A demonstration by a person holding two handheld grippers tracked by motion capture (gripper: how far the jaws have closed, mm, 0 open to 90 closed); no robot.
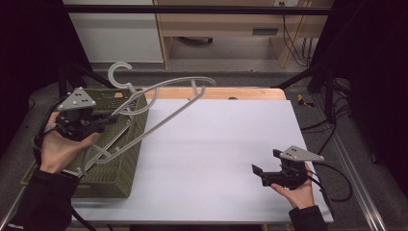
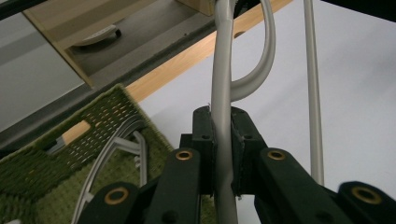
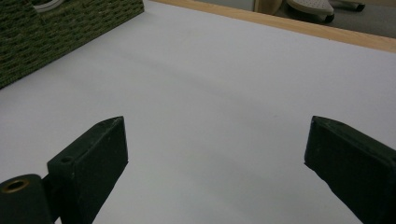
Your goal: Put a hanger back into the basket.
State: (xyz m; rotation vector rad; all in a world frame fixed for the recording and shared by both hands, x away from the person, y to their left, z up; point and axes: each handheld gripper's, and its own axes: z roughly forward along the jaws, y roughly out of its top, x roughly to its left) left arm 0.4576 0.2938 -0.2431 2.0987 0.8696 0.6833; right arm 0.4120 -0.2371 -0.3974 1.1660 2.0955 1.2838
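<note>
Up at the frame's left, the left gripper (image 1: 108, 117) clamps a grey hanger (image 1: 159, 113) above the green basket (image 1: 122, 168); its long bar slants rightward toward the spread-jawed, empty right gripper (image 1: 262, 162).

You are working at a recording rig in a lab or workroom, not a home. The white sheet (image 1: 226, 144) in front of you covers a wooden table (image 1: 240, 93) boxed in by a black metal frame (image 1: 192, 9), its struts slanting down at both far corners of the sheet. Right of the sheet, black cables (image 1: 337, 168) trail over grey carpet. Beyond the sheet's far edge stand a plain wooden desk (image 1: 216, 24) with more cables hanging at its right end, and a white cabinet (image 1: 115, 33) to the desk's left.
</note>
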